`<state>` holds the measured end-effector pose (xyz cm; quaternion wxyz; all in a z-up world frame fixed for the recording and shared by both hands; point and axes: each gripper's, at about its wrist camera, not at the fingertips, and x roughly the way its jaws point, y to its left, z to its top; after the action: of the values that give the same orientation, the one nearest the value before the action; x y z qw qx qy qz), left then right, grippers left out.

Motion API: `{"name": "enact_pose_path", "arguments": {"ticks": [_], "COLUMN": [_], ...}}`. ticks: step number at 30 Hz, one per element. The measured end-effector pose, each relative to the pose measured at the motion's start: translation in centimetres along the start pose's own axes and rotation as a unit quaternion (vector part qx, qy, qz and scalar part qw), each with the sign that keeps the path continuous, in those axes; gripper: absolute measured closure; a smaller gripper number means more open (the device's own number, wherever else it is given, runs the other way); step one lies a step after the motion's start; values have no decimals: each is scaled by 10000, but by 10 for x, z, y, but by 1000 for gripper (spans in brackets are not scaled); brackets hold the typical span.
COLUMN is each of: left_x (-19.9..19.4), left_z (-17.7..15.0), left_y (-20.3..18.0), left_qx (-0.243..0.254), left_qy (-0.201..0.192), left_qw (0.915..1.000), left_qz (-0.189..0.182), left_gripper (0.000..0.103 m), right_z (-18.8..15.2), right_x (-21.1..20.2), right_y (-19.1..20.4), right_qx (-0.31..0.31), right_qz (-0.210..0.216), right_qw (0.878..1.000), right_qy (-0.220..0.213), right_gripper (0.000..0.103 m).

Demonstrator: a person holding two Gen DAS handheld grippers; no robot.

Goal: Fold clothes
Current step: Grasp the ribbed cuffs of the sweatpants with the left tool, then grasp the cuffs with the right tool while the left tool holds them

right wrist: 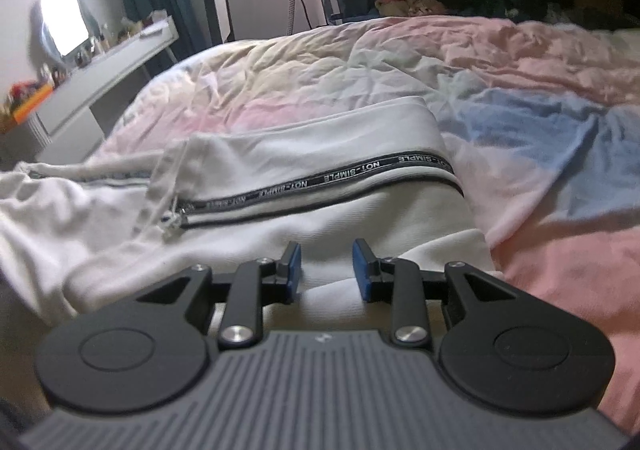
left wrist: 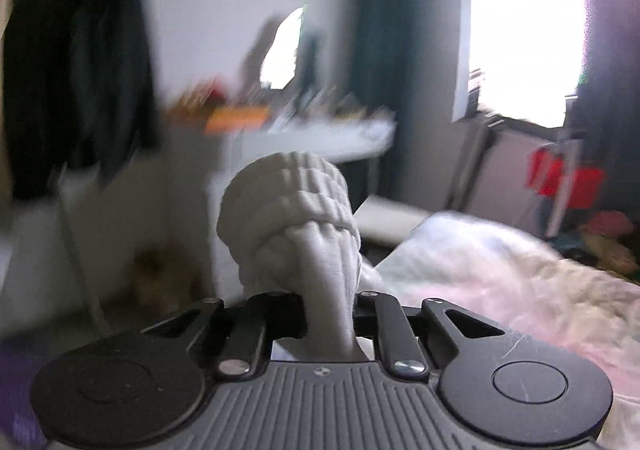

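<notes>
Our left hand-held gripper [left wrist: 329,304] is clamped on a white ribbed cuff [left wrist: 290,205] bunching toward 12 o'clock. Our right hand-held gripper [right wrist: 326,270] stands partly open and empty, with the white garment [right wrist: 320,177] spread on the bed [right wrist: 540,97] toward 12 o'clock.

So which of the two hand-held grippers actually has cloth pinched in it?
The left hand-held gripper, shut on the white ribbed cuff. The right hand-held gripper has bare blue pads standing apart above the white garment.
</notes>
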<state>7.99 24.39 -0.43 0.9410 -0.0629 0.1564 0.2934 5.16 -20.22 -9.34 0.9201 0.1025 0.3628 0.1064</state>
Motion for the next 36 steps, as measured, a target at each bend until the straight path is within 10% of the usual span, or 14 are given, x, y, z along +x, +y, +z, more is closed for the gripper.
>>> {"name": "enact_pose_path", "arguments": {"ticks": [11, 19, 23, 27, 30, 36], "left_x": [-126, -126, -123, -113, -102, -94], "left_z": [-36, -173, -193, -184, -168, -155], "left_y": [-225, -346, -349, -332, -288, -220], "left_qx": [1212, 2905, 3263, 3366, 3251, 3058], "left_qy": [-1591, -231, -177, 391, 592, 575], "left_qw": [9665, 9191, 9084, 9023, 8936, 8975], "left_qz": [-1610, -2651, -2607, -2666, -3038, -3126], "left_gripper": [90, 90, 82, 21, 13, 12], "right_z": [27, 26, 18, 15, 12, 5], "right_x": [-41, -46, -36, -22, -18, -5], "right_y": [-54, -106, -118, -124, -120, -100], "right_qx": [1164, 2228, 2684, 3252, 3456, 3396], "right_qz": [-69, 171, 720, 1670, 1950, 2319], "right_qw": [9903, 9714, 9590, 9303, 9177, 9113], "right_qy": [-755, -798, -561, -304, -194, 217], "right_gripper": [71, 71, 71, 66, 34, 31]}}
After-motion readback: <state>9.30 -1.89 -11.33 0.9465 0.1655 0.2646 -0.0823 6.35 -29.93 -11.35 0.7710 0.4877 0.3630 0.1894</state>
